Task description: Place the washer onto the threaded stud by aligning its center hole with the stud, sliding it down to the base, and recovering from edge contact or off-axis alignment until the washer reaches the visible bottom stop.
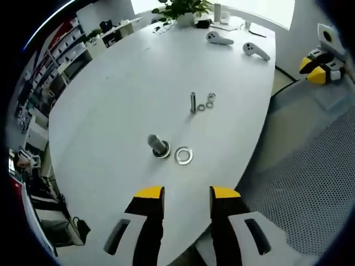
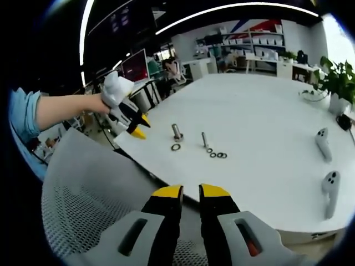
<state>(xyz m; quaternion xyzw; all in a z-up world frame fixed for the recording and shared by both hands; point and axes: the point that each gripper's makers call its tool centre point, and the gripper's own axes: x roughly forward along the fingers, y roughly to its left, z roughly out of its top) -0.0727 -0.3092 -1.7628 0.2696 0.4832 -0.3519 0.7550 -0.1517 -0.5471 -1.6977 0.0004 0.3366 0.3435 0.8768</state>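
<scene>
**Both tongs empty, washer flat on the bench beside the stud**

The left tongs (image 1: 187, 193) stand wide apart with nothing between their yellow tips, hovering over the near edge of the white bench (image 1: 111, 100). Just ahead of them the large washer (image 1: 183, 155) lies flat on the bench, beside and right of the thick threaded stud (image 1: 158, 145), which stands upright on its base; the two look close but apart. Farther on stands a thinner bolt (image 1: 193, 102) with small washers (image 1: 209, 101) next to it. Two white controllers (image 1: 238, 44) and a potted plant (image 1: 183, 8) sit at the far end.

The right tongs (image 2: 190, 193) are narrow, only a slim gap between the tips, holding nothing, above a mesh chair back (image 2: 94, 194) short of the bench edge. From there the left tongs appear at the bench's corner, held by a person's hand (image 2: 97, 102) with a blue sleeve (image 2: 22, 119).
</scene>
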